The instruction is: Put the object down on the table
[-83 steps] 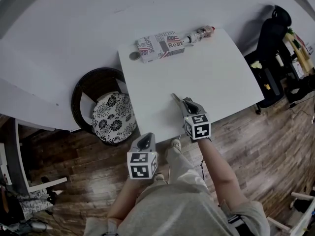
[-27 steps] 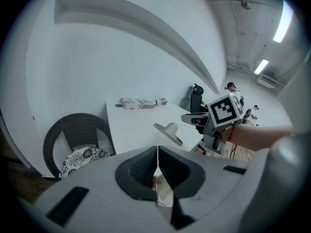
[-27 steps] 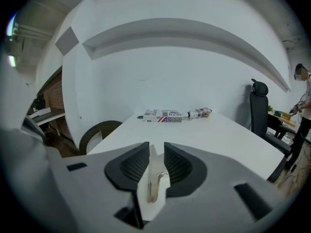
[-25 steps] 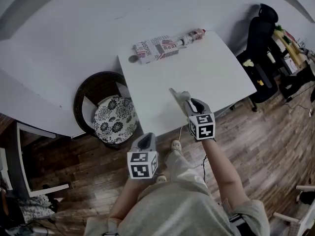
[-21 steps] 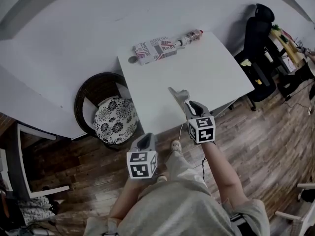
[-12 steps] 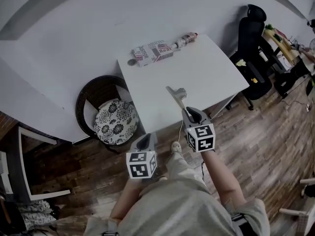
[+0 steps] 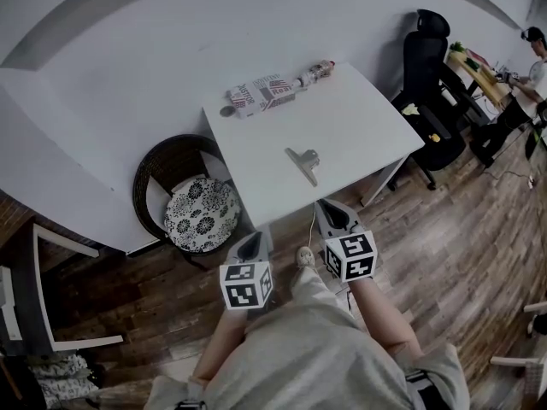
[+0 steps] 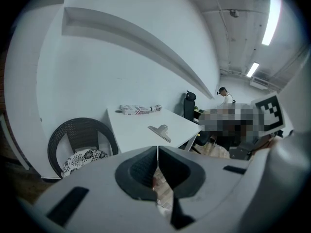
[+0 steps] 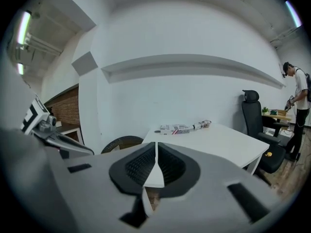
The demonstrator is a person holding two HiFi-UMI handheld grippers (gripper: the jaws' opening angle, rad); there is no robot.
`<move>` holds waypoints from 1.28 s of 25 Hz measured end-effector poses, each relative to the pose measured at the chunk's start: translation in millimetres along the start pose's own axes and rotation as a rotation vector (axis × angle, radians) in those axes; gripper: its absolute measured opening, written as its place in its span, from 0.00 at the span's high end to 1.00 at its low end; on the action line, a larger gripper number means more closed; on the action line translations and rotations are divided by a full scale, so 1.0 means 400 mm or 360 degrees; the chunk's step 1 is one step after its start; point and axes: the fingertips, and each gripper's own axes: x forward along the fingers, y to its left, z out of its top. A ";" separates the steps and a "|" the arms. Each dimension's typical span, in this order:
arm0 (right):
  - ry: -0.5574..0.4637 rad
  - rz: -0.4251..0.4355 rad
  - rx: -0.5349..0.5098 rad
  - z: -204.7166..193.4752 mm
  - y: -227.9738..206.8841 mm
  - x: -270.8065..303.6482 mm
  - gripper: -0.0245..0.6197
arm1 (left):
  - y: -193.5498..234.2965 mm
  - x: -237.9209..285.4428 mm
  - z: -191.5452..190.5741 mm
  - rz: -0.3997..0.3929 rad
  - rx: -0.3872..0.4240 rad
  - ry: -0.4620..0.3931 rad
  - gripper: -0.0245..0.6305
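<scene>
A metal bulldog clip (image 7: 303,161) lies by itself on the white table (image 7: 359,126), near the front edge; it also shows in the left gripper view (image 8: 160,131). My right gripper (image 7: 330,207) hangs off the table's front edge, over the wooden floor, a short way back from the clip. Its jaws are closing, with a thin gap left and nothing between them (image 9: 155,155). My left gripper (image 7: 254,240) is held low at the left, over the floor, with its jaws together and empty (image 8: 157,152).
A printed box (image 7: 256,92) and a lying bottle (image 7: 314,73) sit along the table's far edge, with a small round disc (image 7: 226,110) beside them. A wicker chair (image 7: 184,196) stands left of the table. A black office chair (image 7: 427,49) and a person (image 7: 530,58) are at the right.
The right gripper let the clip go onto the table and drew back towards me, past the table's front edge. The clip stays where it was laid. The left gripper has not moved.
</scene>
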 end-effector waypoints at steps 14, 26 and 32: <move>-0.0060 0.0015 0.0047 0.001 0.052 -0.096 0.96 | -0.027 -0.031 -0.009 -0.0036 0.0032 -0.0026 0.95; -0.0071 0.0031 0.0061 0.006 0.049 -0.100 0.96 | -0.026 -0.027 -0.009 -0.0031 0.0024 -0.0025 0.95; -0.0078 0.0034 0.0071 0.009 0.048 -0.101 0.96 | -0.026 -0.026 -0.010 -0.0030 0.0030 -0.0016 0.95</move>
